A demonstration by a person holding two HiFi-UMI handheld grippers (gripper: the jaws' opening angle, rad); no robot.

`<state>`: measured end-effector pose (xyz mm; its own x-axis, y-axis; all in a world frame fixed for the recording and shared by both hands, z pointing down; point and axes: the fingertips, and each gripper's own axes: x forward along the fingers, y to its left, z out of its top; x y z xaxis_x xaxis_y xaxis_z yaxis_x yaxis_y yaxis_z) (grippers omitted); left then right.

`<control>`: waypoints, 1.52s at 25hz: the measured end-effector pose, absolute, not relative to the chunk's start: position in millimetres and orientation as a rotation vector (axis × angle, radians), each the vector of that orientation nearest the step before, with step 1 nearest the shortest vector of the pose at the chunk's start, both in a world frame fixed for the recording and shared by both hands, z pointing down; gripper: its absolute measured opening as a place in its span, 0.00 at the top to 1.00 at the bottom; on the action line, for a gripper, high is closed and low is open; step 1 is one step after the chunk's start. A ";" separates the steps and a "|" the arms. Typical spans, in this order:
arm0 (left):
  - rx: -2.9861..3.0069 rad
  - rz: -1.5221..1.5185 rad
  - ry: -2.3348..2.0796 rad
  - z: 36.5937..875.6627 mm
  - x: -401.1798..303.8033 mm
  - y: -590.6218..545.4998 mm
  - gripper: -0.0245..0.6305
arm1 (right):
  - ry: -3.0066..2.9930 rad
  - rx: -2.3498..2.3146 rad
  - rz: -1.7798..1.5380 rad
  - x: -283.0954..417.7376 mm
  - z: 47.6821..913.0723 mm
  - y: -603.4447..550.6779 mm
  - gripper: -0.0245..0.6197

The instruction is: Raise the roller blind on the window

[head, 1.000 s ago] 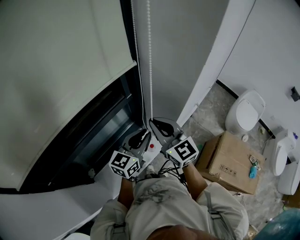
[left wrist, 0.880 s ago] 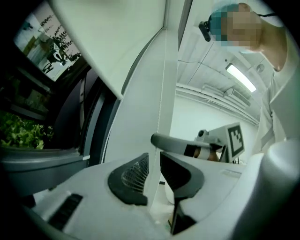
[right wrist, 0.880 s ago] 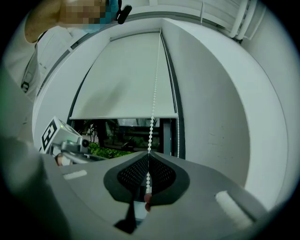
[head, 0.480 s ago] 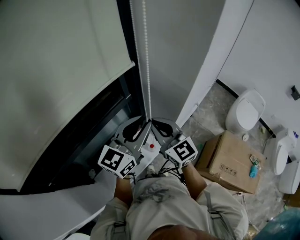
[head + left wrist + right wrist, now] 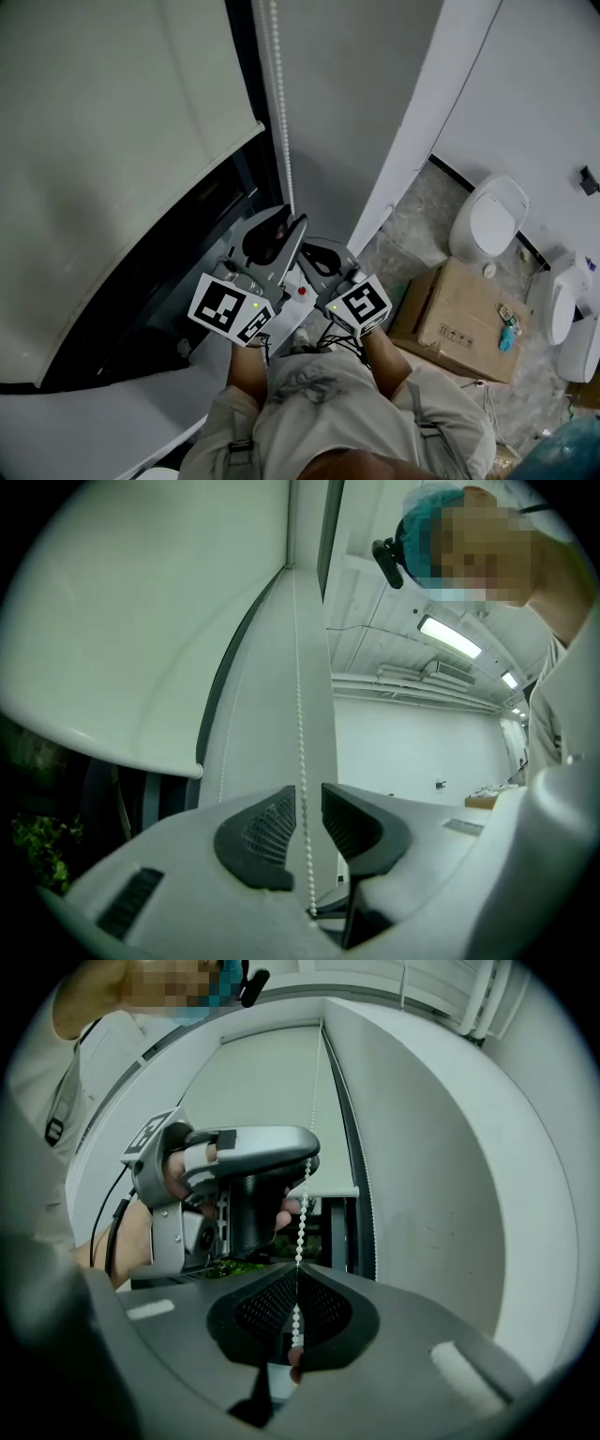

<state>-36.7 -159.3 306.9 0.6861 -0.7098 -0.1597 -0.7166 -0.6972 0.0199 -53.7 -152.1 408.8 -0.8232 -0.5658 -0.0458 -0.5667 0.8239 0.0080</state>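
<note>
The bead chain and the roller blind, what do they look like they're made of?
Bead chain: probably white plastic, judging by its small, round, evenly spaced white beads; painted metal can't be ruled out. Roller blind: seemingly matte off-white fabric, hanging smooth, flat and opaque with no shine.

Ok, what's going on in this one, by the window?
A person is working the roller blind by its bead chain, a pair of tongs in each hand. The right tongs are shut on the chain, lower down. The left tongs sit higher on it, jaws apart with the chain running between them, not clamped. The blind is partly up, with dark window showing under its bottom edge.
</note>
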 end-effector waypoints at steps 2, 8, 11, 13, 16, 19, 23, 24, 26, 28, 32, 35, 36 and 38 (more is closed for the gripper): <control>-2.832 0.239 1.205 302.8 -37.1 -160.6 0.85 | 2.953 -0.910 0.042 -55.2 408.1 -151.2 0.95; -2.807 0.210 1.231 302.0 -39.1 -162.8 0.95 | 2.939 -0.893 0.107 -57.6 404.5 -152.0 0.95; -2.806 0.192 1.236 304.4 -38.9 -163.3 0.95 | 2.943 -0.895 0.104 -58.0 406.8 -152.8 0.95; -2.816 0.196 1.235 307.1 -39.9 -162.6 0.95 | 2.955 -0.903 0.080 -58.2 410.7 -152.4 0.95; -2.830 0.183 1.241 316.7 -41.7 -163.3 0.95 | 2.983 -0.923 0.035 -58.8 421.8 -152.1 0.95; -2.848 0.168 1.244 327.3 -42.0 -163.3 0.95 | 2.998 -0.939 0.011 -58.2 431.9 -151.8 0.95; -2.869 0.153 1.257 340.4 -41.6 -164.4 0.95 | 3.015 -0.957 -0.018 -57.4 444.3 -151.2 0.95; -2.875 0.149 1.259 344.6 -41.4 -164.8 0.95 | 3.020 -0.958 -0.025 -57.3 448.4 -150.8 0.95; -2.889 0.148 1.262 353.0 -41.3 -165.8 0.95 | 3.031 -0.965 -0.039 -56.4 456.1 -150.5 0.95; -2.902 0.145 1.266 360.8 -41.4 -166.5 0.95 | 3.040 -0.976 -0.049 -55.5 462.5 -150.3 0.95; -2.920 0.129 1.269 374.5 -41.1 -168.0 0.95 | 3.061 -0.981 -0.089 -54.7 480.9 -149.6 0.95; -2.933 0.125 1.274 381.8 -41.4 -169.1 0.95 | 3.067 -0.993 -0.101 -54.9 485.4 -150.5 0.95; -2.937 0.123 1.275 384.1 -41.5 -169.4 0.95 | 3.071 -0.996 -0.103 -54.9 487.1 -150.8 0.95; -2.944 0.116 1.279 389.3 -41.5 -169.8 0.95 | 3.079 -0.997 -0.102 -54.9 492.0 -150.9 0.95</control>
<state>-41.5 -169.8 389.3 0.6809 -0.7314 -0.0384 -0.7263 -0.6810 0.0934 -54.9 -150.9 492.0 -0.8063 -0.5810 0.1105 -0.5871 0.8090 -0.0302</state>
